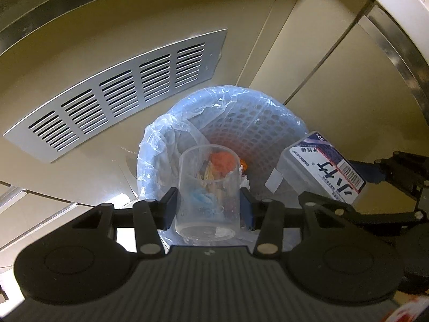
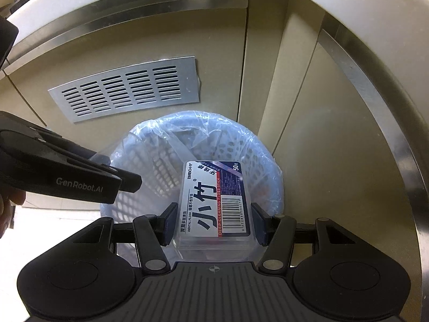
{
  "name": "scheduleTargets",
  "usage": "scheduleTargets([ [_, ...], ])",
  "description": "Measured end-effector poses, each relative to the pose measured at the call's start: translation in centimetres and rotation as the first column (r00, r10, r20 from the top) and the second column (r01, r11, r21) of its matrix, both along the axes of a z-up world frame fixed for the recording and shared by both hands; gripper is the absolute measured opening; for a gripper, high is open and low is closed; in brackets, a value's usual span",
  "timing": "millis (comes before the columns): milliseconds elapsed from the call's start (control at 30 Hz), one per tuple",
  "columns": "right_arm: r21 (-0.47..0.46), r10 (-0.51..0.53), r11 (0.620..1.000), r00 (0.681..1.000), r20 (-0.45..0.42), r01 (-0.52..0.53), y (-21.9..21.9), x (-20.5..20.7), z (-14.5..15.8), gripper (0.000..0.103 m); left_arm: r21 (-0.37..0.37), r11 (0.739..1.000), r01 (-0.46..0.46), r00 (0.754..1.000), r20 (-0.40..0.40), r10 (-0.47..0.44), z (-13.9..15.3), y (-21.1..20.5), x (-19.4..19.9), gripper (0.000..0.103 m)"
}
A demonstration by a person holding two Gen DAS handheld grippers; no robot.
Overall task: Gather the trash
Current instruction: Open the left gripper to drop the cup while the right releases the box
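Both tongs hang over the bin [image 1: 268, 134], the left tongs [image 1: 209, 204] clamped on a clear cup [image 1: 207, 187] and the right tongs [image 2: 211, 220] on a floss box [image 2: 214, 201] whose long axis runs toward 12 o'clock, the bin's mouth straight ahead below both

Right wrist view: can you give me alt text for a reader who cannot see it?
The right gripper holds a clear plastic dental floss stick box with a white printed label over a pale blue perforated waste basket lined with a clear plastic bag. The left gripper enters from the left; behind stand beige cabinet doors with a metal vent grille.
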State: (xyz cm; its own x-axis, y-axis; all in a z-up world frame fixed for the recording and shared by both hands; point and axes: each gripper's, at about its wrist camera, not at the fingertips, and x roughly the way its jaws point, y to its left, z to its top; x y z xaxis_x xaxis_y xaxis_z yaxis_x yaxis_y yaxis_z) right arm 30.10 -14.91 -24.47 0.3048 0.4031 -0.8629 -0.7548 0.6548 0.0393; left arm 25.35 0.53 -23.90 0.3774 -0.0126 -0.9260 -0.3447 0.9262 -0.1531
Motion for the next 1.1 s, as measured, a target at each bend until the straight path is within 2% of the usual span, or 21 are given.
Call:
scheduleTargets([
  [467, 0.004, -0.003, 1.0, 1.0, 0.0, 0.003, -0.19, 0.37, -0.09, 0.056, 0.011, 1.0, -0.006, 1.0, 0.009, 0.006, 0.12, -0.12, 0.82, 0.045],
  [500, 0.004, -0.003, 1.0, 1.0, -0.001, 0.003, -0.2, 0.37, -0.09, 0.056, 0.008, 1.0, -0.009, 1.0, 0.007, 0.009, 0.11, -0.06, 0.85, 0.048],
  [533, 0.004, -0.003, 1.0, 1.0, -0.001, 0.003, -0.23, 0.38, -0.08, 0.056, 0.009, 1.0, -0.012, 1.0, 0.01, 0.012, 0.14, -0.03, 0.83, 0.055],
  [567, 0.004, -0.003, 1.0, 1.0, 0.0, 0.003, -0.22, 0.35, -0.09, 0.056, 0.011, 1.0, -0.014, 1.0, 0.014, 0.013, 0.21, -0.07, 0.75, 0.057],
  [1100, 0.009, -0.003, 1.0, 1.0, 0.004, 0.003, -0.47, 0.23, -0.11, 0.056, 0.015, 1.0, -0.017, 1.0, 0.013, 0.017, 0.28, 0.05, 0.16, 0.057],
])
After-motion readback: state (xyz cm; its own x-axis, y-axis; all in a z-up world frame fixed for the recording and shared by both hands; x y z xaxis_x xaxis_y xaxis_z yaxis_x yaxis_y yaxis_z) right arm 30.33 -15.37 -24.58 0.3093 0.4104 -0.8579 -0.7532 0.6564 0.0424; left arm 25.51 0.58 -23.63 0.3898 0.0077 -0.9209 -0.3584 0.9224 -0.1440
